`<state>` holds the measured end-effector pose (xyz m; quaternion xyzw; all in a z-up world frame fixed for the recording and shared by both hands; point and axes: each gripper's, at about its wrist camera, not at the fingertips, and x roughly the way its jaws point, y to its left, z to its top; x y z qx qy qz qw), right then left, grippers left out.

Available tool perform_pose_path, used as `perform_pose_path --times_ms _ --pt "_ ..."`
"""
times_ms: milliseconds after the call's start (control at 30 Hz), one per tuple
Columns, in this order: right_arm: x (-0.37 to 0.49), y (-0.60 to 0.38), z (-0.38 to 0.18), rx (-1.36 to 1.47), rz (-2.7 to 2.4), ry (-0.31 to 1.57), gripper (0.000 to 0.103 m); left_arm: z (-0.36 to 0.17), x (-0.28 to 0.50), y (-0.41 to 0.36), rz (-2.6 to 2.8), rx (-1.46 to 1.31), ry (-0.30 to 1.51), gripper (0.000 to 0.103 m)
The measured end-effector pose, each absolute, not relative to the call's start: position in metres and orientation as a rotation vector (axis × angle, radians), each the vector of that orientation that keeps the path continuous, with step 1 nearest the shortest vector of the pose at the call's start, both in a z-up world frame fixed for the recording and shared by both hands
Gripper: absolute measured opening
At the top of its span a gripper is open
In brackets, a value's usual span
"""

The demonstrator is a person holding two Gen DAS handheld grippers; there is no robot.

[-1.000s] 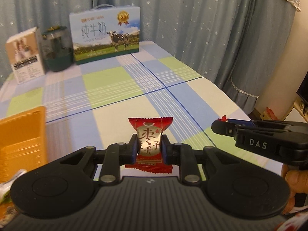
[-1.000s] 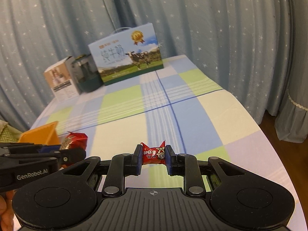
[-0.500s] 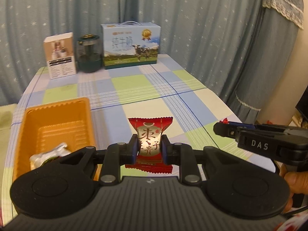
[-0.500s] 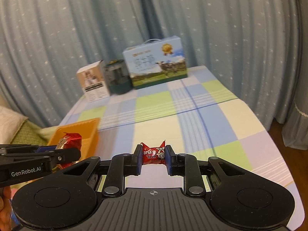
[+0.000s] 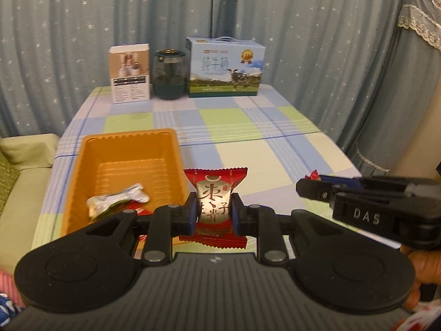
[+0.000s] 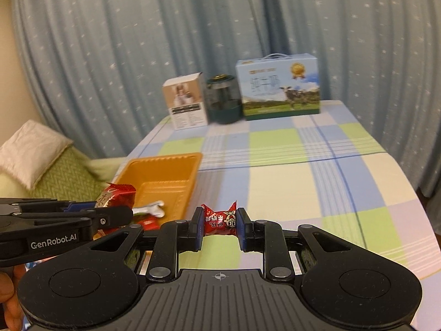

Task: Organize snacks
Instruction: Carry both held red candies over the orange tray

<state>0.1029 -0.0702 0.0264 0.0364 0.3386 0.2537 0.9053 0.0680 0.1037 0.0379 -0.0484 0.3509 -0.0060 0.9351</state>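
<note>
Left tongs (image 5: 214,213) clamped on a red snack packet (image 5: 213,204), held above the desk (image 5: 275,143) beside the orange tray (image 5: 82,182). Right tongs (image 6: 219,222) clamped on a small red candy (image 6: 219,219). White wrapper (image 5: 121,197) lies in the tray.

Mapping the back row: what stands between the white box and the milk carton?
A dark green jar stands between them, seen in both wrist views.

Left view: looked down along its fingers, close above the tray (image 5: 121,165).
Right view: alongside, same heading.
Shared: tray, far boxes (image 6: 278,88).
</note>
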Motion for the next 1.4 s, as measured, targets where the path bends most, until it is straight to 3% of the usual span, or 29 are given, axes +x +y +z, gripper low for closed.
perform_pose_path --times_ms 1400 --pt "0.158 0.053 -0.006 -0.016 0.704 0.76 0.025 0.003 0.088 0.21 0.152 -0.199 0.773 0.022"
